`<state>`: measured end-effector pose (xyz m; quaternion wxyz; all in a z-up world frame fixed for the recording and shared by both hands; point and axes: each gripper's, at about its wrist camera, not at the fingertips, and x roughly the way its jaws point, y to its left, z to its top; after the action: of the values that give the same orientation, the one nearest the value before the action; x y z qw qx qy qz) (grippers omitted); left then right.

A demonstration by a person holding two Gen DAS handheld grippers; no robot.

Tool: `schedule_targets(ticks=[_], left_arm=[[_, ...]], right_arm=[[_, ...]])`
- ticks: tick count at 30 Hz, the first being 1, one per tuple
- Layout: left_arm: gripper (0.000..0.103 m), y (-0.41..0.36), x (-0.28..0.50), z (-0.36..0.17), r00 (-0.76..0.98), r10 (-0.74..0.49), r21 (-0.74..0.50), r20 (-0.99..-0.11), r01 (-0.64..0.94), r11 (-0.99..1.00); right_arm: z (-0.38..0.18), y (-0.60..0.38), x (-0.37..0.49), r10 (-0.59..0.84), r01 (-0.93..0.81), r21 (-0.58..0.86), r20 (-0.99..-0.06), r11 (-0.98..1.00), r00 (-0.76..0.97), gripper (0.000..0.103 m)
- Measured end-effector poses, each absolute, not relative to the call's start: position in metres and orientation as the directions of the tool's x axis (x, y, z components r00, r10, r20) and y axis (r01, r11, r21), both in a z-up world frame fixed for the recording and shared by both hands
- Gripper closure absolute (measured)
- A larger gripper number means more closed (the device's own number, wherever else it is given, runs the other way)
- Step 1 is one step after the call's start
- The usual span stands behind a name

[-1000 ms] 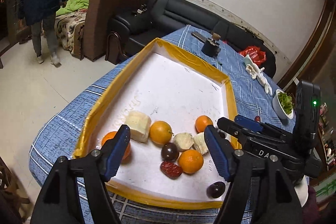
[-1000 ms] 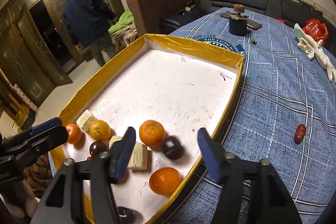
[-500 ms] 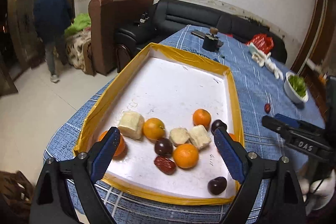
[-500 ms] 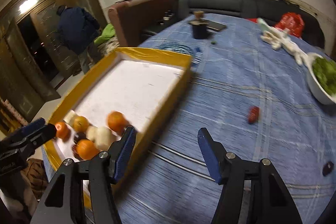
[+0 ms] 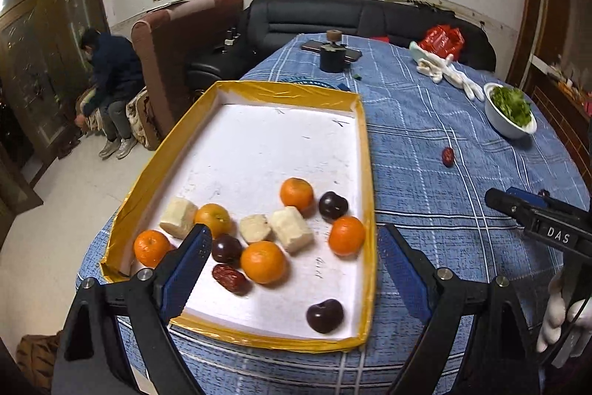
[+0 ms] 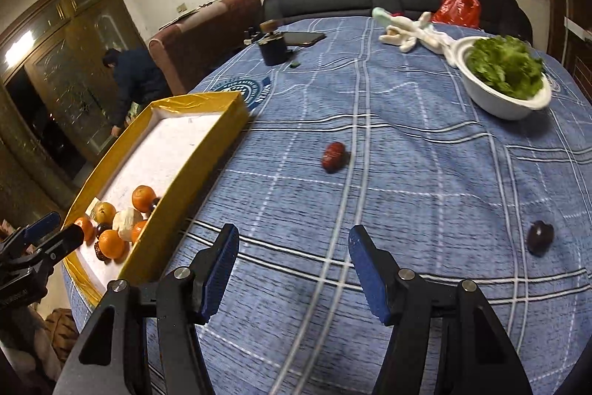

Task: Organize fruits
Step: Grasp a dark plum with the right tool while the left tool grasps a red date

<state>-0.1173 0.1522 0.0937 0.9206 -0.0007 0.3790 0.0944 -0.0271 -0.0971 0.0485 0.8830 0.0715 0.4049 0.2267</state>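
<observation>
Above the tray [image 5: 364, 173], the left gripper [image 5: 292, 269] jaws have just opened wide, empty; right gripper [image 6: 292, 269] jaws part-open over the surface [image 6: 407, 173].

both claws, left claw [image 5: 292, 260] and right claw [image 6: 292, 265], are black plastic arms with ribbed blue pads [image 6: 222, 269], silver screws at the joints, "DAS" printed white on one, plus a white glove [image 5: 558, 313] on the hand.
</observation>
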Motion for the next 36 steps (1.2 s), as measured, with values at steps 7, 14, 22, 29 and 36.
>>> schedule_targets(ticks=[7,14,22,29,36], left_arm=[[0.013,0.139,-0.115,0.093,0.689,0.153,0.077,-0.708,-0.14,0.987],[0.013,0.131,-0.107,0.1,0.705,0.072,0.021,-0.706,-0.081,0.996],[0.013,0.1,-0.082,0.098,0.682,-0.06,-0.056,-0.728,0.028,0.998],[0.013,0.078,-0.049,0.086,0.645,-0.12,-0.093,-0.754,0.076,0.993],[0.013,0.049,0.012,0.054,0.583,-0.167,-0.129,-0.795,0.106,0.986]], right_arm=[[0.053,-0.134,-0.029,0.437,-0.292,0.325,-0.663,0.9,0.608,0.036],[0.065,-0.226,-0.034,0.295,-0.107,0.312,-0.65,0.944,0.7,0.036],[0.047,-0.264,-0.013,0.231,0.019,0.326,-0.709,0.945,0.667,0.036],[0.009,-0.249,0.012,0.151,0.063,0.235,-0.786,0.97,0.6,0.047],[0.006,-0.249,0.008,0.12,0.04,0.186,-0.767,0.982,0.63,0.074]])
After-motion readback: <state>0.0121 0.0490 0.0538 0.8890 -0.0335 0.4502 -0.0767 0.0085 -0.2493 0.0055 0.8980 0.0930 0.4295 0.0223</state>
